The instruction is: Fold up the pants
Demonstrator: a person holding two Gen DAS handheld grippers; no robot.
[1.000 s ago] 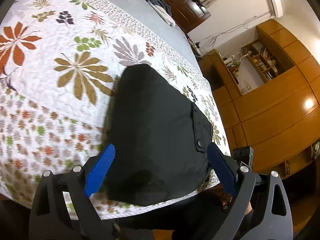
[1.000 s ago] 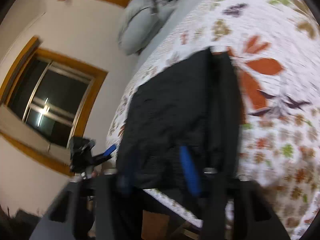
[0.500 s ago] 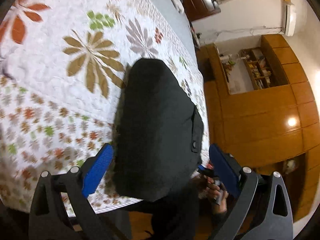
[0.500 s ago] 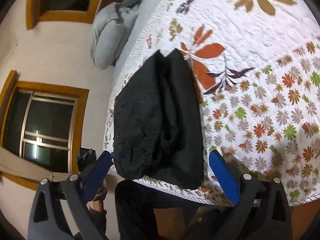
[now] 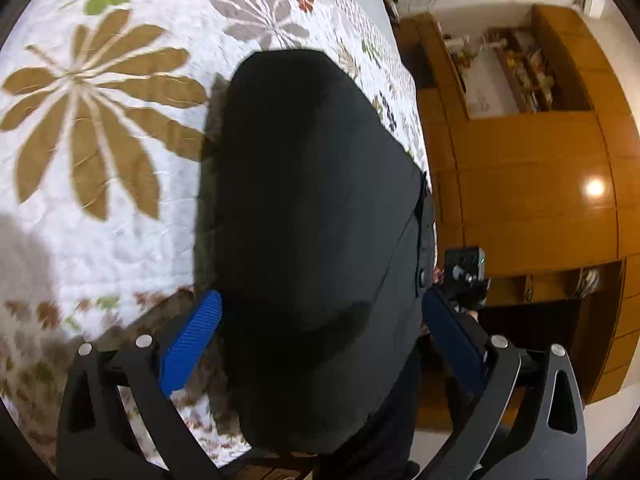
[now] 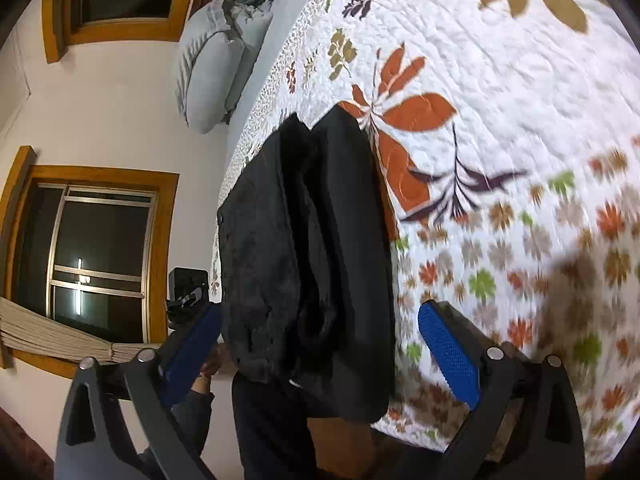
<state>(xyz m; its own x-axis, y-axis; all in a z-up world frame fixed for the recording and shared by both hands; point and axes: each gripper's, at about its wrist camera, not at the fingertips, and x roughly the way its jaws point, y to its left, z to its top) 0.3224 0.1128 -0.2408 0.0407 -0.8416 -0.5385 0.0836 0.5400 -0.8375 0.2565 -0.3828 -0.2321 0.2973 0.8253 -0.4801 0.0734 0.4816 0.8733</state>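
Observation:
The black pants (image 5: 316, 216) lie folded in a compact bundle at the near edge of the floral quilt (image 5: 100, 128). A button and pocket flap show on their right side in the left wrist view. In the right wrist view the pants (image 6: 308, 264) show stacked layers with a fold line down the middle. My left gripper (image 5: 324, 336) is open, its blue fingers either side of the bundle's near end, holding nothing. My right gripper (image 6: 320, 356) is open too, its fingers straddling the near end, empty. Whether the pads touch the cloth I cannot tell.
The quilt (image 6: 500, 128) covers the bed. Grey pillows (image 6: 216, 64) lie at the bed's head by a window. A wooden wardrobe and shelves (image 5: 532, 168) stand beside the bed. The other gripper's camera block (image 5: 466, 276) shows past the bed edge.
Both grippers have come closer to the pants, which now fill more of each view. The right gripper, shut on the cloth a second ago, has opened. The pants lie still.

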